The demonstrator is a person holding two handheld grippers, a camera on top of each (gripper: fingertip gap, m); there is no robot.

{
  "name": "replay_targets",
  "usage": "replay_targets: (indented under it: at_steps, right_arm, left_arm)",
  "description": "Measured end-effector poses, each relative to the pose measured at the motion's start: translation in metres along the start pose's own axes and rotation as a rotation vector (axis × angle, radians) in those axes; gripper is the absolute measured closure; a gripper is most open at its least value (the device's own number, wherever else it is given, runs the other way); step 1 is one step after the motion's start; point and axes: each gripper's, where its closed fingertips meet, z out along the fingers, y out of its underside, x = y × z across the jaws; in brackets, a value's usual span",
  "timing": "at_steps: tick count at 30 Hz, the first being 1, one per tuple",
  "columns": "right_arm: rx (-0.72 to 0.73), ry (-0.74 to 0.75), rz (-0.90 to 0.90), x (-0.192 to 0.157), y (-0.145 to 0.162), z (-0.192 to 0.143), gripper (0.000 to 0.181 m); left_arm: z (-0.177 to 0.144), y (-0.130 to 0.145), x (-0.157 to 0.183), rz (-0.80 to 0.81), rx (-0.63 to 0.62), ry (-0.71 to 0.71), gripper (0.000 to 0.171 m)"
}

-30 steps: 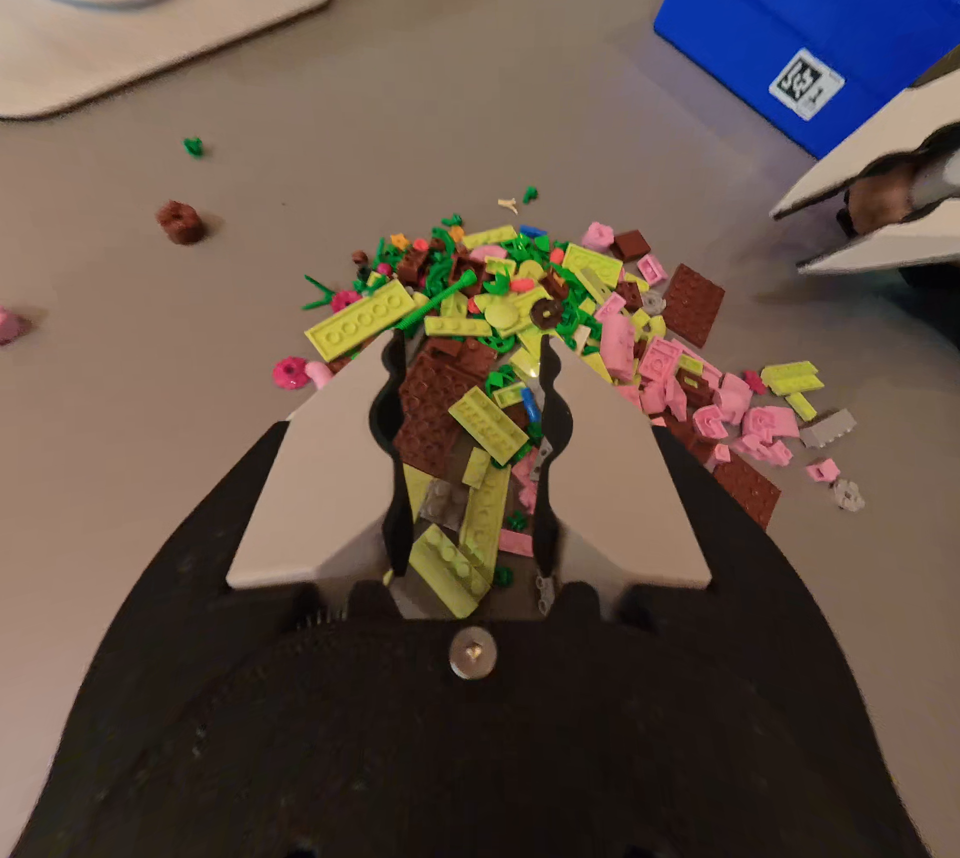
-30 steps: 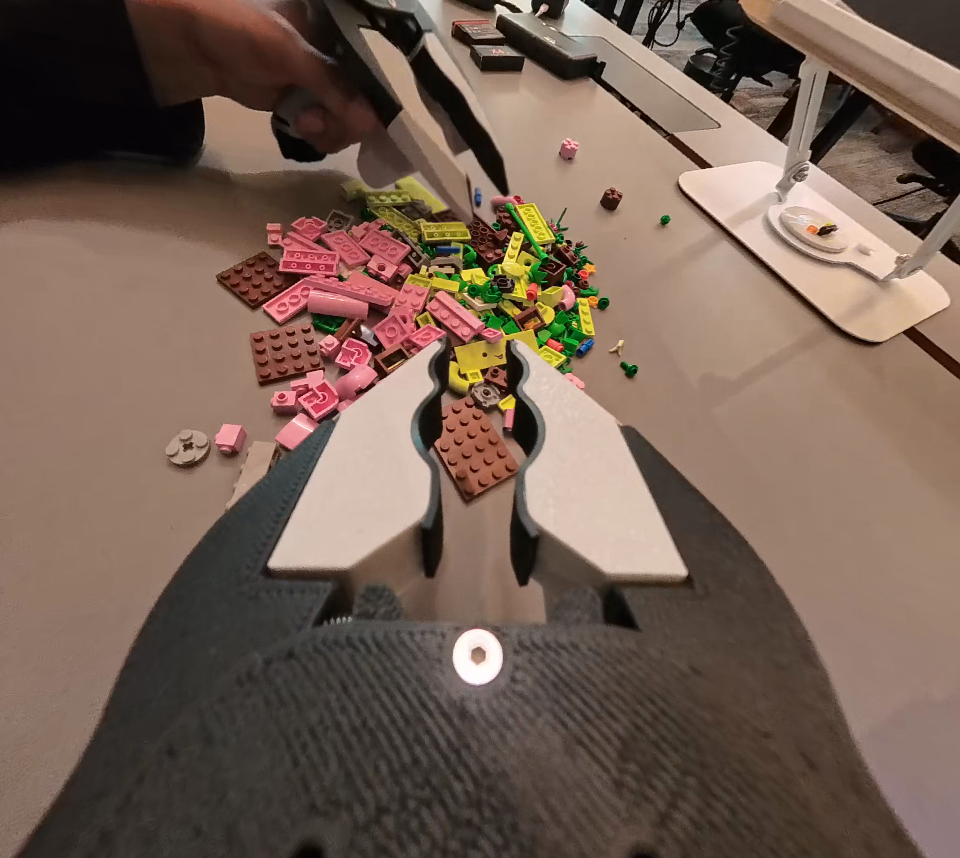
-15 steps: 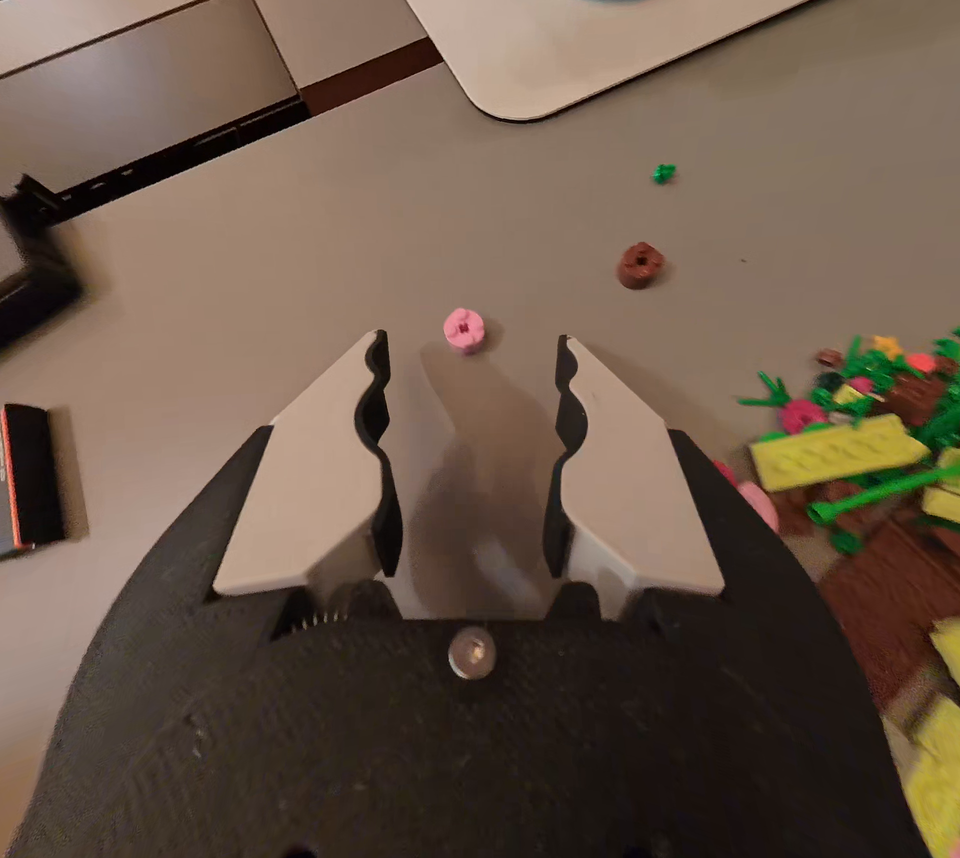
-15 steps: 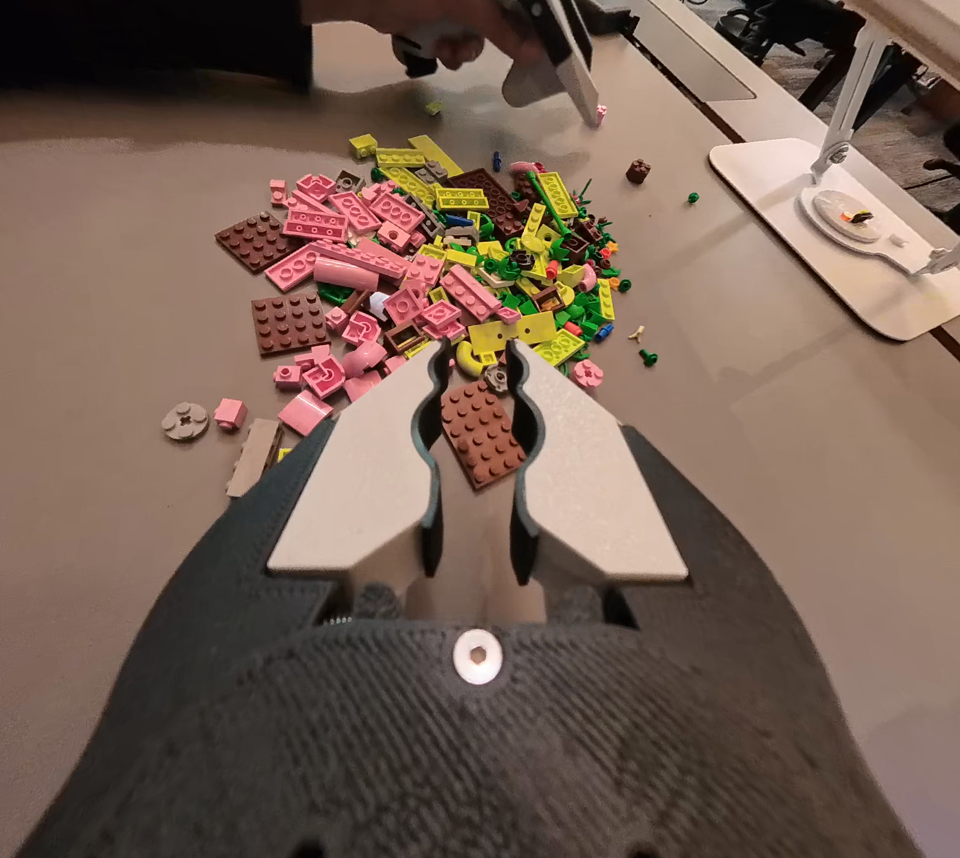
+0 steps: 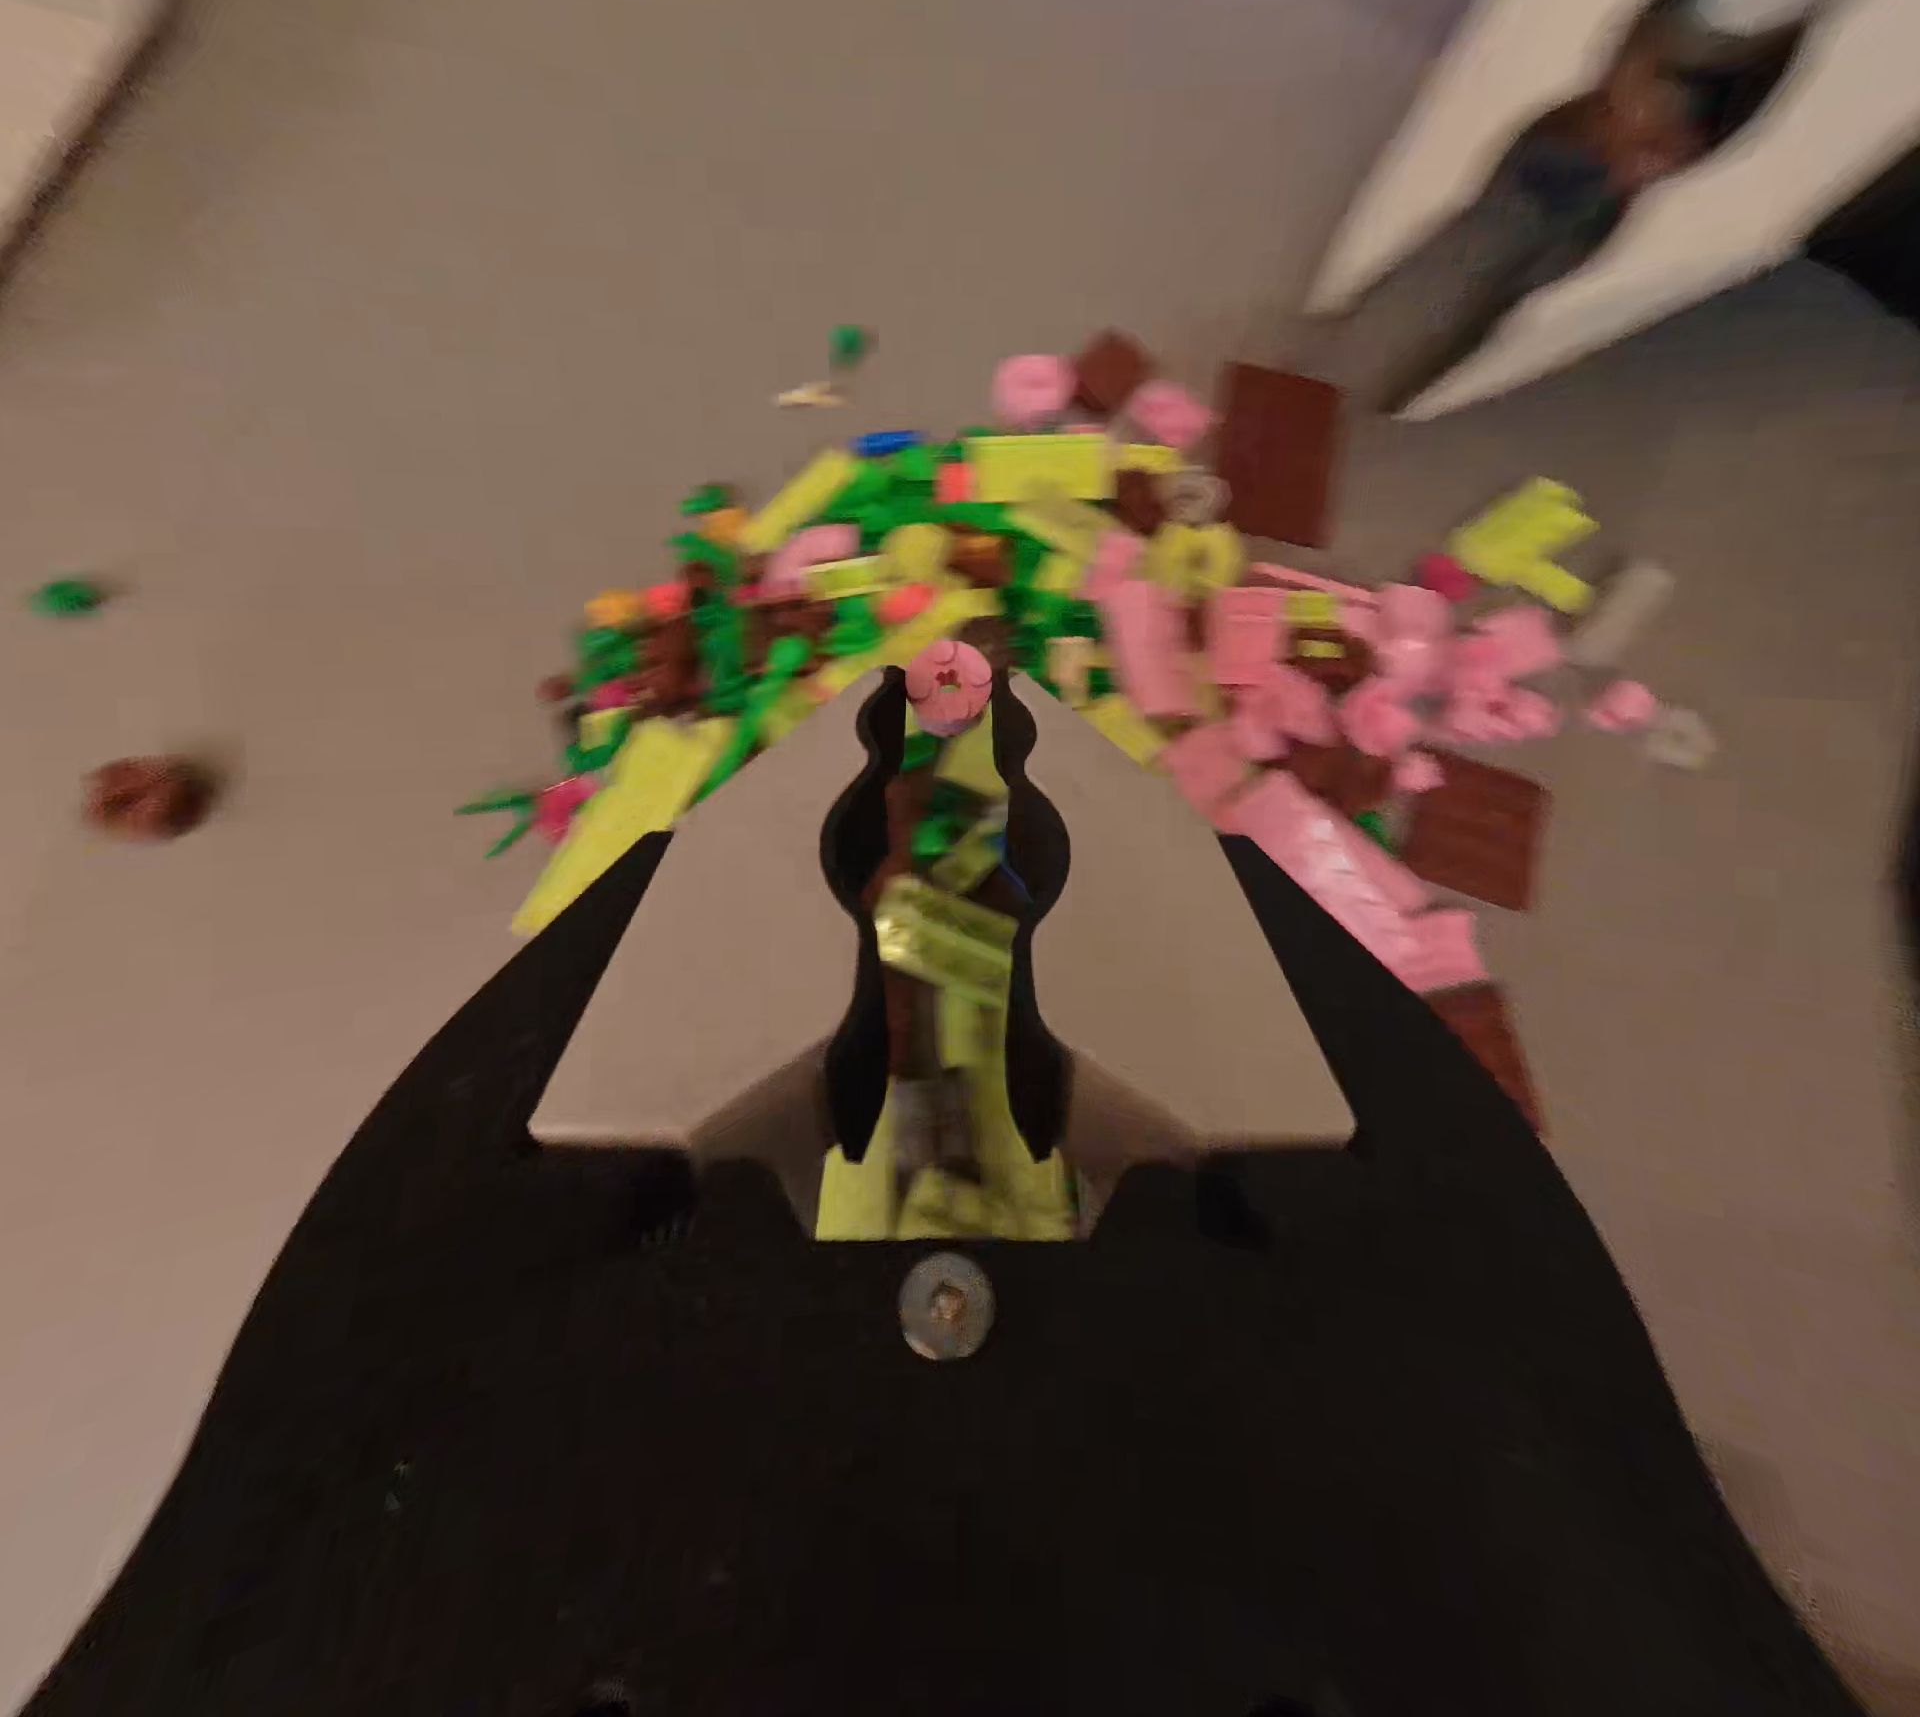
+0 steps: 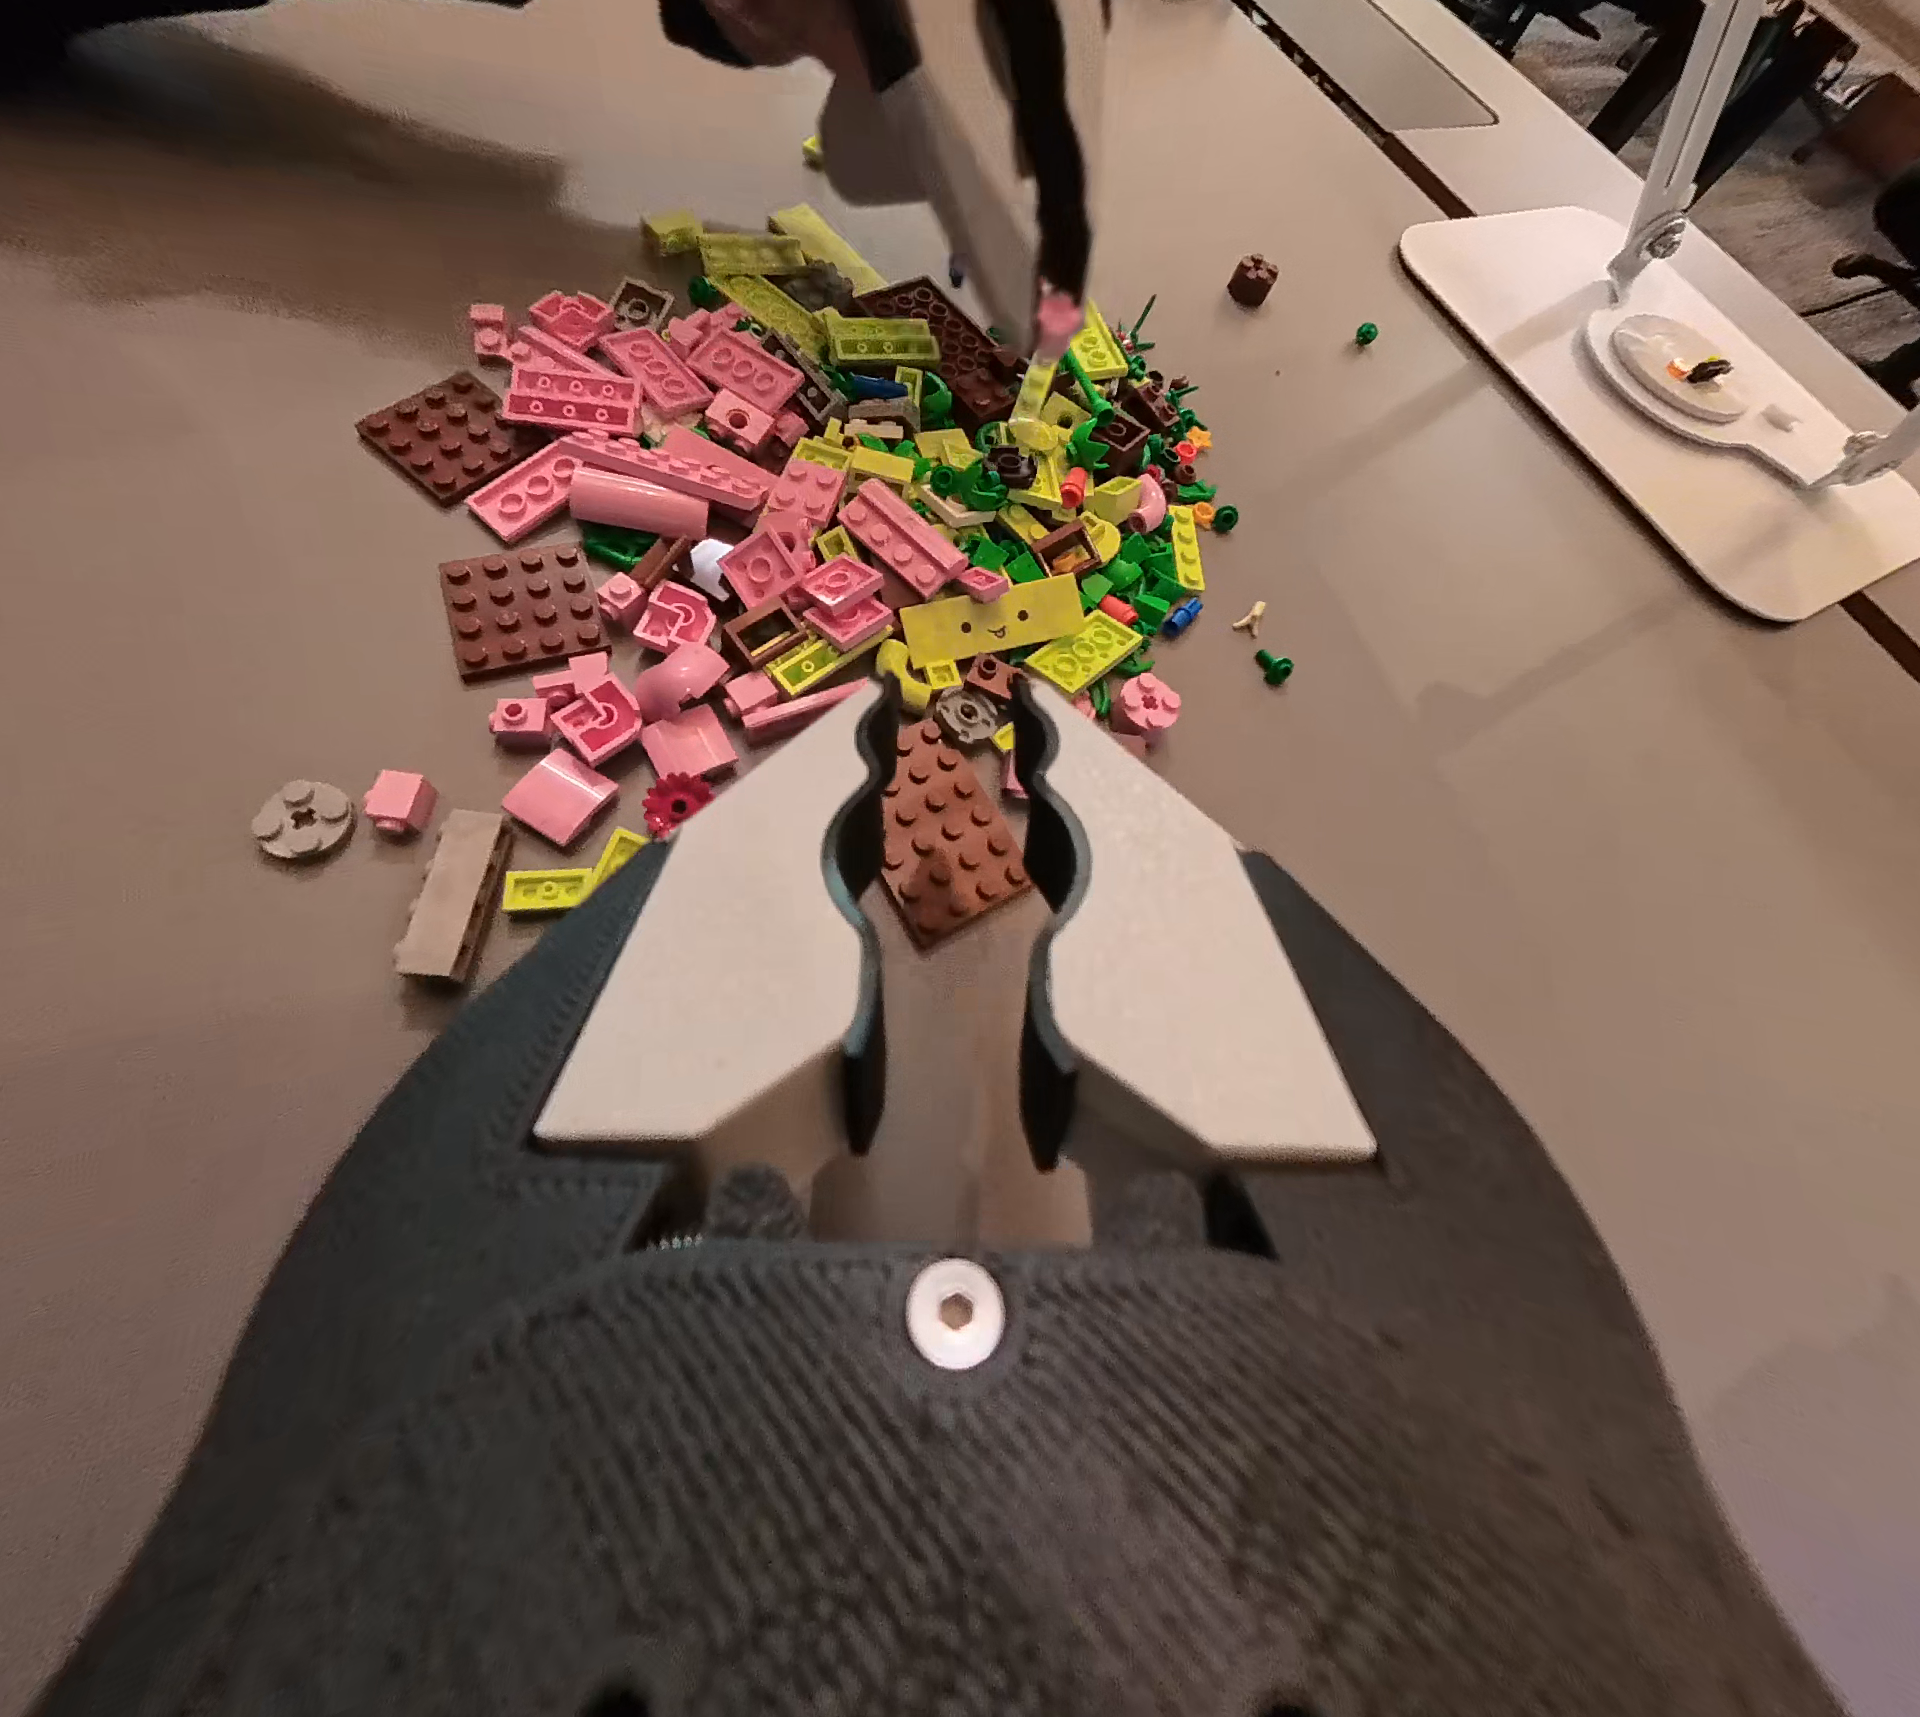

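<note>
Currently your left gripper point(image 5: 945, 699) is clamped on a small round pink brick point(image 5: 948, 693), held above the brick pile point(image 6: 831, 504). Your right gripper point(image 6: 951, 711) hangs parted and empty over a brown plate point(image 6: 940, 836) at the pile's near edge; the pile itself lies unsorted on the table point(image 6: 1455, 836).

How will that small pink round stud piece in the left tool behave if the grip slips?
The pink round piece is pinched only at the very tips of the left tool, so it could likely pop out sideways. Its round outline suggests it may roll on the smooth table. It looks like small rigid plastic: probably light, stiff and not fragile, easily lost in the brick pile below.
</note>
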Motion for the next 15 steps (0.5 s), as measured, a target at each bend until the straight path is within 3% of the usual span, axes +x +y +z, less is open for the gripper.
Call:
replay_targets:
  at_steps: [1,2,3,6,9,12,15]
  right_arm:
    - [0.0,0.001,-0.002,0.0,0.0,0.0,0.163]
    - [0.0,0.001,-0.002,0.0,0.0,0.0,0.163]
    - [0.0,0.001,-0.003,0.0,0.0,0.0,0.163]
    - [0.0,0.001,-0.006,-0.001,0.0,0.0,0.163]
    - [0.001,-0.004,-0.01,-0.002,-0.001,0.0,0.163]
    - [-0.009,-0.007,-0.021,-0.004,0.0,0.001,0.163]
    - [-0.022,-0.007,-0.034,-0.005,0.002,0.002,0.163]
  left_arm:
    - [0.004,-0.001,0.013,0.018,-0.009,0.048,0.147]
    - [0.007,-0.001,0.017,0.025,-0.019,0.047,0.116]
    - [0.009,-0.002,0.017,0.036,-0.026,0.028,0.1]
    - [0.005,-0.015,0.0,0.039,0.037,-0.079,0.097]
    - [-0.005,-0.022,-0.045,-0.082,0.094,-0.228,0.099]
    - [-0.016,-0.005,-0.11,-0.263,0.072,-0.438,0.101]
    - [-0.012,0.013,-0.148,-0.373,0.036,-0.507,0.11]
